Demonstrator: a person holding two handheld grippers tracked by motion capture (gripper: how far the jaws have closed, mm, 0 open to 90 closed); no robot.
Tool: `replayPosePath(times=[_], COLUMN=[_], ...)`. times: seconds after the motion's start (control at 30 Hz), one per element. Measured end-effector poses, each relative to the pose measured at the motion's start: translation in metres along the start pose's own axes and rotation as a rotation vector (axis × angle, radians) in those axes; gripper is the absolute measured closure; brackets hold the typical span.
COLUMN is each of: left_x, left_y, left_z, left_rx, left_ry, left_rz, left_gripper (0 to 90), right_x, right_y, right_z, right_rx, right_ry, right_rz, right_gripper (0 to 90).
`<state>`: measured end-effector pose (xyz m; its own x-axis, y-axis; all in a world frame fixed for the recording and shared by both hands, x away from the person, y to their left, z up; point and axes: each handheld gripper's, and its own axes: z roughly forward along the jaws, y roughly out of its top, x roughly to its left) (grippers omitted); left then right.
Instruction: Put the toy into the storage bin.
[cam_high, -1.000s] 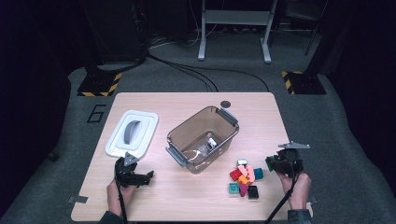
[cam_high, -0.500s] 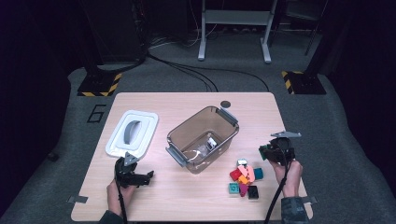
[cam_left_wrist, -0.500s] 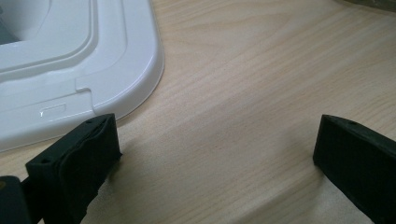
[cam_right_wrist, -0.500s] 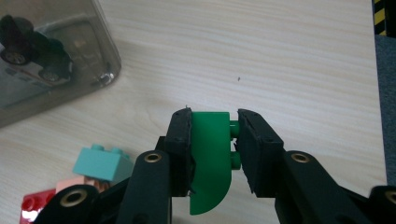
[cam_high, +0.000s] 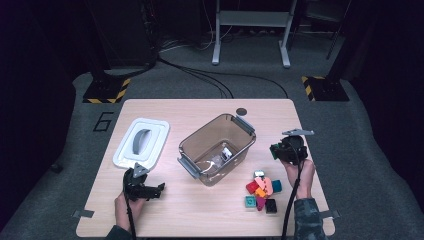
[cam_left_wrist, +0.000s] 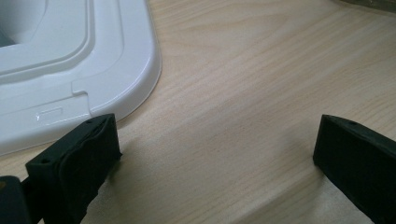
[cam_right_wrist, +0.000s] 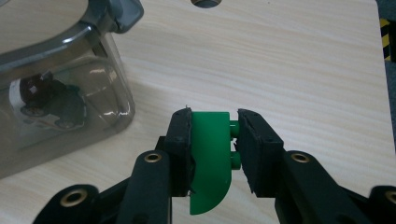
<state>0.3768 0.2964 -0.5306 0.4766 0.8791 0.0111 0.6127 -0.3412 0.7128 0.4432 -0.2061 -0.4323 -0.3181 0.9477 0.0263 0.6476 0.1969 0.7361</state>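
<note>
My right gripper (cam_right_wrist: 214, 144) is shut on a green curved brick (cam_right_wrist: 210, 161), its pads pressing both sides. It hovers over bare table just right of the clear plastic bin (cam_right_wrist: 56, 93). In the high view the right gripper (cam_high: 276, 150) sits right of the bin (cam_high: 216, 148), above a pile of coloured bricks (cam_high: 261, 193). The bin holds a few small items (cam_high: 222, 156). My left gripper (cam_high: 156, 190) rests low on the table at the front left, open, with nothing between its jaws; its left fingertip (cam_left_wrist: 77, 158) lies next to the white lid (cam_left_wrist: 60, 65).
The white lid (cam_high: 141, 141) with a grey handle lies left of the bin. A round hole (cam_high: 242, 111) marks the table's far edge. Striped floor bases (cam_high: 106, 91) and cables lie beyond the table.
My right gripper has moved with the green brick up and away from the brick pile, toward the bin's right side. The left gripper has stayed put.
</note>
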Motion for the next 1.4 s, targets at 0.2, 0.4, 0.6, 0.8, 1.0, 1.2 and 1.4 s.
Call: replayPosePath(times=[0.2,0.4,0.6,0.8,1.0,1.2,1.4], left_x=[-0.001,0.0,0.0,-0.001,-0.001,-0.001,-0.001], left_y=[0.0,0.0,0.0,0.0,0.0,0.0,0.0], left_z=[0.0,0.0,0.0,0.0,0.0,0.001,0.001], left_rx=[-0.002,0.0,-0.001,-0.003,-0.002,-0.007,-0.007], left_ry=[-0.002,0.0,-0.001,-0.003,-0.003,0.001,0.001], left_rz=[-0.011,0.0,0.0,-0.011,-0.01,-0.01,-0.011], left_gripper=[0.3,0.3,0.3,0.3,0.3,0.3,0.4], right_x=[0.005,0.009,0.012,0.016,0.025,0.031,0.039], right_y=[0.014,0.029,0.042,0.051,0.065,0.076,0.083], right_z=[0.005,0.007,0.006,0.005,0.002,-0.001,-0.006], right_rx=[-0.012,-0.037,-0.058,-0.081,-0.11,-0.131,-0.15], right_ry=[-0.004,-0.018,-0.032,-0.037,-0.049,-0.049,-0.044], right_rz=[-0.02,-0.038,-0.069,-0.083,-0.111,-0.135,-0.153], right_gripper=[66.3,66.3,66.3,66.3,66.3,66.3,66.3])
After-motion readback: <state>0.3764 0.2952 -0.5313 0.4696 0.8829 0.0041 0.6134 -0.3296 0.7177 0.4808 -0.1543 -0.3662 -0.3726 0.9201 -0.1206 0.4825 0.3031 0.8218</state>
